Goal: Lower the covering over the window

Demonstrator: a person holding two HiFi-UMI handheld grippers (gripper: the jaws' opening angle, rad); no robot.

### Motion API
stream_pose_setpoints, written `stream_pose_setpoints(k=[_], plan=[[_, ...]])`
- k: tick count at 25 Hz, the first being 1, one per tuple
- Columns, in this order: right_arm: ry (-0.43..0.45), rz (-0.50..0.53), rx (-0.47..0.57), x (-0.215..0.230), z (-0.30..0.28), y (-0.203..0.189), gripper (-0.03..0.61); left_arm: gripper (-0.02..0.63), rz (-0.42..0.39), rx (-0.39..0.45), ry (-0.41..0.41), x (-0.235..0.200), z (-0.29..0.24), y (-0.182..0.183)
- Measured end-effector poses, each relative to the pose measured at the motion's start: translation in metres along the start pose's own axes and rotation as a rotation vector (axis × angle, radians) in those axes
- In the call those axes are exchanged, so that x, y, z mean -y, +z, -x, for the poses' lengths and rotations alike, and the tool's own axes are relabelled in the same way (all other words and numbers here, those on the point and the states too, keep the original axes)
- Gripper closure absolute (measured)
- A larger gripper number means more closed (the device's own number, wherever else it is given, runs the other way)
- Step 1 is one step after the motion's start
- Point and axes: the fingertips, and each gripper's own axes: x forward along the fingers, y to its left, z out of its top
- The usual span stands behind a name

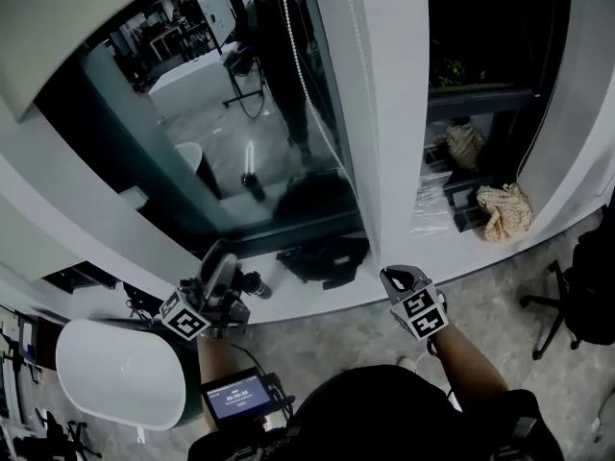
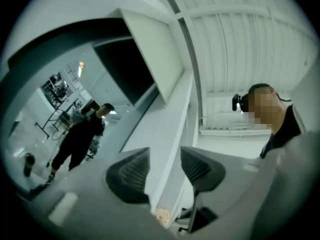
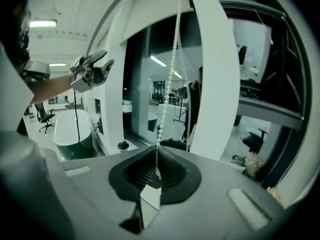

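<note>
One bead chain (image 3: 172,59) is what I'm watching, and it runs straight up out of my right claw (image 3: 156,156). The two ribbed pads are pressed together, with the chain's lowest beads pinched in the seam between them. Above the claw the chain climbs in a straight line, just in front of the white window post (image 3: 215,84), which stands beyond the tips and a touch to their right.

On the head view the same chain hangs down the dark glass, up and to the left of that claw, which sits at the foot of the post near the sill.

Over to my left claw (image 1: 219,269) now. It's off to the side of the right one, well apart from the chain, nose tilted upward. Its own view shows the jaws standing apart with nothing between them, only the edge of the window frame beyond the gap.

Below and outside that claw sits a white bathtub (image 1: 120,373). Out past the right claw's far side there's a crumpled cloth (image 1: 504,209) by the right-hand pane and an office chair (image 1: 567,296) on the floor.
</note>
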Motion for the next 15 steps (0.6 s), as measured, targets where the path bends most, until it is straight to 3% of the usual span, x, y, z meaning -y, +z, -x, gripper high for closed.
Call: stream_pose_setpoints(k=[4,7,10,15], plan=[[0.046,0.276,-0.077,-0.046,-0.011,-0.008,0.568,0.424,-0.017,-0.104,-0.146,0.052,-0.088,-0.045],[0.206,0.407,-0.310,-0.099,-0.028,-0.090,0.568,0.419,-0.114,-0.130,-0.194,0.092,-0.142,-0.051],[0.353,0.305,-0.459,-0.132,-0.025,-0.157,0.568,0.419,-0.181,-0.158,-0.238,0.116,-0.177,-0.054],[0.371,0.199,-0.462,-0.121,-0.013,-0.165,0.568,0.419,-0.130,-0.110,-0.320,0.143,-0.212,-0.047]])
